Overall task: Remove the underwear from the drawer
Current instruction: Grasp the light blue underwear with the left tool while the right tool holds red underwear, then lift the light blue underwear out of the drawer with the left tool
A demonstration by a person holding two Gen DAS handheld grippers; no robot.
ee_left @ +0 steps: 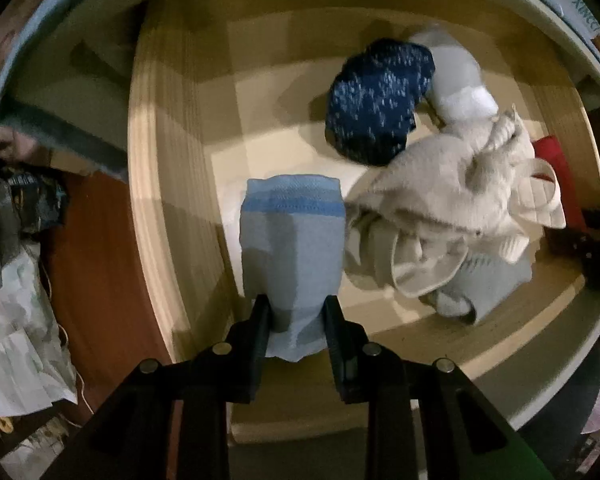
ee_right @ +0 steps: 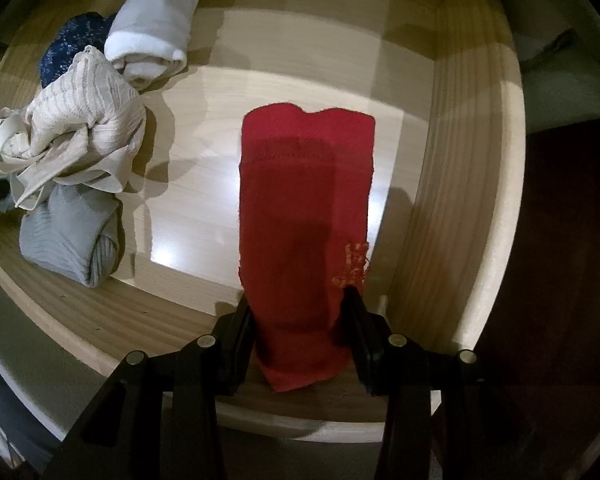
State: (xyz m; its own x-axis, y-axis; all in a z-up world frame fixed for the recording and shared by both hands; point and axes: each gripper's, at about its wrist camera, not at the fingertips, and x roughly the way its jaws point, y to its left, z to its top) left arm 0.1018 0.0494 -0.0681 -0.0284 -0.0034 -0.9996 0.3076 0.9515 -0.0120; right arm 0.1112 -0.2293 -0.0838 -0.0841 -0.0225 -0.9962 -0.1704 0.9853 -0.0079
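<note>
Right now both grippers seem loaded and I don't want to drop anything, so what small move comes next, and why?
Probably lift both straight up, clear of the drawer wall. The left gripper is shut on the light blue underwear and the right gripper on the red underwear, yet both pieces hang inside the wooden drawer, beside the cream garment left in it.

- One pale wooden drawer (ee_right: 460,160).
- Two hanging folded garments above the drawer: one light-blue (ee_left: 292,248), one red (ee_right: 304,216).
- Four bundles on the drawer floor: navy speckled (ee_left: 376,100), white-grey roll (ee_right: 152,36), cream ribbed heap (ee_right: 76,132), grey roll (ee_right: 72,236).
</note>
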